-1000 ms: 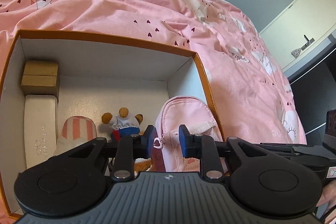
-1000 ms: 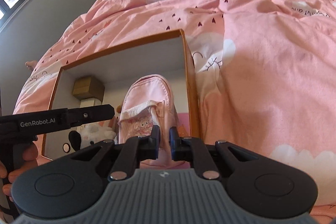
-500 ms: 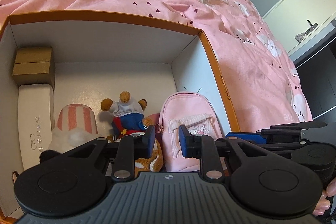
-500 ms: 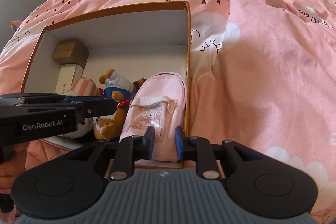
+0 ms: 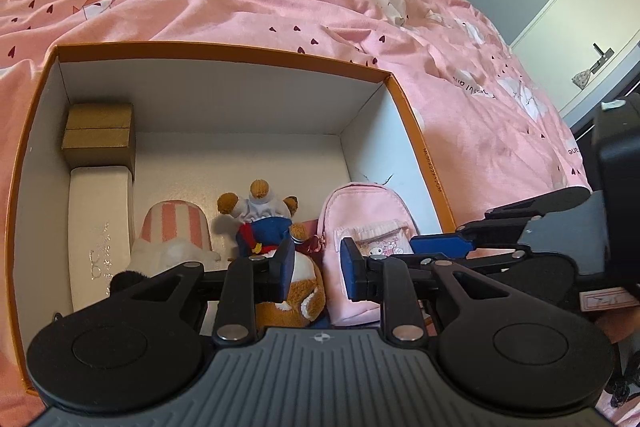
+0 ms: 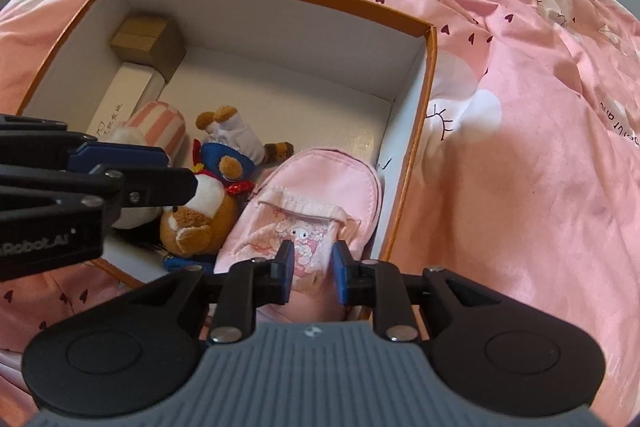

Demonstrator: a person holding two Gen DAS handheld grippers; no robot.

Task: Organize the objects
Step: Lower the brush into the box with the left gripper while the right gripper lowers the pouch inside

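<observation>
Two handheld black grippers with blue pads hang over an orange-rimmed white cardboard box (image 6: 430, 75) that sits on a bed under a pink heart-printed duvet (image 6: 540, 147). The right gripper (image 6: 313, 269), whose jaws have just been opening, now stands narrowly parted above the small pink fabric backpack with a cartoon pocket (image 6: 320, 195), which lies against the box's right wall near the front right corner; its pads appear clear of the cloth, so the backpack looks set down and let go. The left gripper (image 5: 316, 267) is also only slightly parted and holds nothing, poised above the front edge, just over a brown plush bear in a blue and white outfit (image 5: 266, 223) at the middle of the box. Along the left wall lie a gold square gift box (image 5: 98, 135) in the back left corner, a long white case with silver lettering (image 5: 98, 219) in front of it, and beside that a pink-and-white striped plush (image 5: 172, 227). By the look of it, the packing step for the backpack is finishing. The next move calls for lifting the right tool straight out without snagging the pocket, then seeing whether anything outside the box remains to be fetched.
</observation>
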